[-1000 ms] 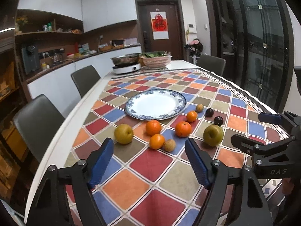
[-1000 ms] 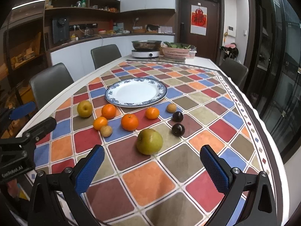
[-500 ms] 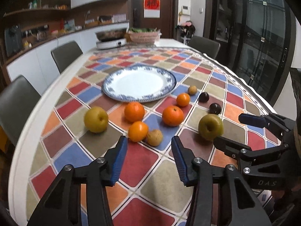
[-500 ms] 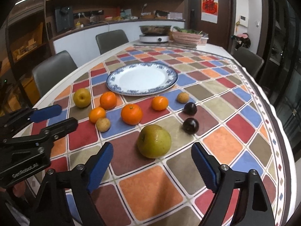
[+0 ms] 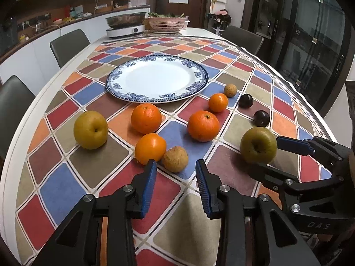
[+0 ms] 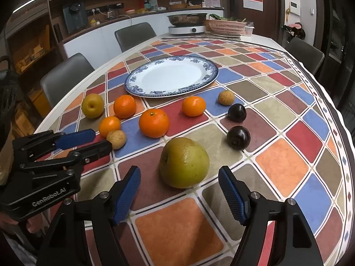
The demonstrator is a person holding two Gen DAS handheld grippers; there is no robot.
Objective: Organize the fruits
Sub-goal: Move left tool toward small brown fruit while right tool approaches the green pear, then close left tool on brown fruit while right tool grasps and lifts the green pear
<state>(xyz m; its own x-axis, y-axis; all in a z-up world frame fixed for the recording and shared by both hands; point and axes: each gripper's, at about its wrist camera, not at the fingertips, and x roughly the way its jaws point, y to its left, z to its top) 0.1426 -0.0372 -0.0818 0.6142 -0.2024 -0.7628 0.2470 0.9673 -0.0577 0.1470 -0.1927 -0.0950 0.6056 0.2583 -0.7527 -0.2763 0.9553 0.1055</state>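
Note:
A blue-rimmed white plate (image 5: pixel 200 69) (image 6: pixel 210 66) lies empty on the checked tablecloth. In front of it lie several oranges (image 5: pixel 146 118), two yellow-green pears, two small brown fruits and two dark plums (image 6: pixel 238 137). My left gripper (image 5: pixel 176 173) is open, narrowed, just short of a small brown fruit (image 5: pixel 175 159) (image 6: pixel 116 139). My right gripper (image 6: pixel 179 181) is open, just short of the big green pear (image 6: pixel 184 162) (image 5: pixel 258 145). Neither holds anything.
A yellow pear (image 5: pixel 91 129) lies at the far left of the fruit row. A hotpot cooker (image 5: pixel 125 25) and a pink basket (image 5: pixel 167 23) stand at the table's far end. Grey chairs (image 5: pixel 68 44) line both sides. The table edge curves close on the right.
Both grippers moved forward and down toward the fruit. The left jaws narrowed around the line of the small brown fruit; the right jaws narrowed toward the green pear.

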